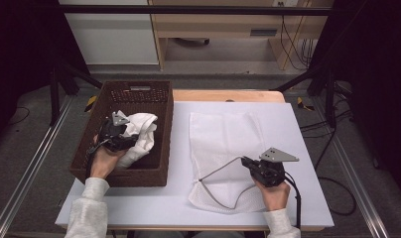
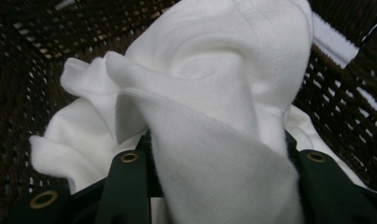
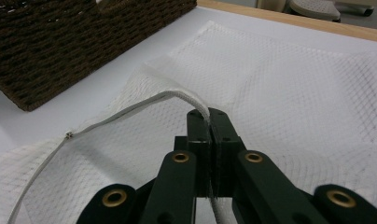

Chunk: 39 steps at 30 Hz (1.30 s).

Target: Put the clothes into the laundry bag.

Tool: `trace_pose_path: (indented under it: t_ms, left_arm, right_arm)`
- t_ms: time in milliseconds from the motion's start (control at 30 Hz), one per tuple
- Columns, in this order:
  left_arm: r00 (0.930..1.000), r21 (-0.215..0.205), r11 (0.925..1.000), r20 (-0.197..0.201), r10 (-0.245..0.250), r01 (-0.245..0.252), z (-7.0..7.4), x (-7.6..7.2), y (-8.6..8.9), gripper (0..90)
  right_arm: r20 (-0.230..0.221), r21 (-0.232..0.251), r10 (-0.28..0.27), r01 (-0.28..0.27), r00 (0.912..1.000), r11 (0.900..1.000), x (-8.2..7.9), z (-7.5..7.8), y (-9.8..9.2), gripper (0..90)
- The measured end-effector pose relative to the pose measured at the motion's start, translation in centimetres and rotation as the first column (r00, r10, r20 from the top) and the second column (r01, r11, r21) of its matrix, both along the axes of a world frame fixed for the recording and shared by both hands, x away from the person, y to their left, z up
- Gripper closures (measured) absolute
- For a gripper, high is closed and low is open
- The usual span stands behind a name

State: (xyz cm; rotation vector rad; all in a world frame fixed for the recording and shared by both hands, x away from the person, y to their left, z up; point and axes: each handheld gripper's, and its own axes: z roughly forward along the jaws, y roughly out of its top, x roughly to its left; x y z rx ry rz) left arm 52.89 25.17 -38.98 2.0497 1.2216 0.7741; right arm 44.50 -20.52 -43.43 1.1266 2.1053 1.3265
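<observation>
**Garment gripped in the basket, laundry bag held open by its rim**

Closest to my left camera, a soft white knitted cotton garment (image 2: 214, 121) bunches up between my 2 black left jaws, which are closed on a thick fold of it. My left gripper (image 1: 120, 135) sits inside the dark brown woven rectangular basket (image 1: 161, 148), at the left of the white table (image 1: 298, 148), with the garment lying crumpled against the basket's right wall.

My right gripper (image 1: 249, 162) is well apart from it, over the flat white mesh laundry bag (image 1: 223, 134) spread in the middle of the table. Its jaws are pressed tight on the bag's white corded rim (image 3: 144, 105), raising that edge into an arch above the mesh.

I judge this to be the pick-up step: garment gripped, not yet lifted out. Next I would need to lift it clear of the basket wall and carry it right to the mouth, keeping the rim raised.

The bag's long axis runs from near to far across the table, its mouth pointing toward me. The garment is too crumpled to show any axis.
</observation>
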Motion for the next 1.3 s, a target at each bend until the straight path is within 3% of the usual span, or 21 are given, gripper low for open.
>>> trace_pose_path:
  t_ms: [33,133,233,400,500,567,700,933,1200,1300]
  left_arm:
    - [1.0,0.0,1.0,0.0,0.0,0.0,0.0,0.0,0.0,54.6]
    - [0.9974,-0.027,0.9994,0.067,0.026,-0.024,0.4,-0.4,0.3,54.6]
    - [0.9901,-0.079,0.9964,0.134,0.042,-0.031,0.8,-0.9,0.8,54.5]
    - [0.9773,-0.141,0.9897,0.205,0.054,-0.025,1.5,-1.4,1.5,54.3]
    - [0.9728,-0.16,0.9865,0.221,0.07,-0.035,2.2,-1.5,1.8,54.3]
    - [0.9662,-0.161,0.9858,0.243,0.085,-0.046,2.7,-1.8,2.0,54.2]
    - [0.9554,-0.206,0.9776,0.278,0.101,-0.043,3.8,-2.4,2.4,54.1]
    - [0.9358,-0.237,0.9714,0.34,0.095,-0.012,6.2,-4.1,2.0,53.9]
    - [0.9095,-0.289,0.9527,0.414,0.036,0.094,9.3,-7.1,1.0,53.6]
    - [0.8968,-0.283,0.9513,0.442,0.016,0.123,10.4,-8.2,0.4,53.6]
  right_arm:
    - [0.001,0.001,-0.002,0.002,1.0,1.0,0.0,0.0,0.0,88.7]
    - [0.001,0.002,-0.004,0.004,1.0,1.0,0.0,0.0,0.0,88.7]
    - [0.003,0.0,-0.002,0.002,1.0,1.0,0.0,0.1,-0.1,88.7]
    - [0.007,-0.004,-0.007,0.007,0.9999,1.0,0.1,0.1,-0.1,88.8]
    - [0.004,0.0,-0.009,0.009,0.9999,1.0,0.1,0.2,-0.2,88.8]
    - [0.008,0.001,-0.011,0.011,0.9999,1.0,0.1,0.3,-0.3,88.8]
    - [0.015,0.005,-0.011,0.011,0.9998,1.0,0.0,0.5,-0.4,88.8]
    - [0.016,0.007,-0.017,0.017,0.9997,1.0,0.0,0.6,-0.5,88.8]
    - [0.02,0.005,-0.014,0.014,0.9997,1.0,0.1,0.9,-0.4,88.8]
    - [0.024,0.004,-0.014,0.014,0.9996,1.0,0.1,1.0,-0.3,88.8]
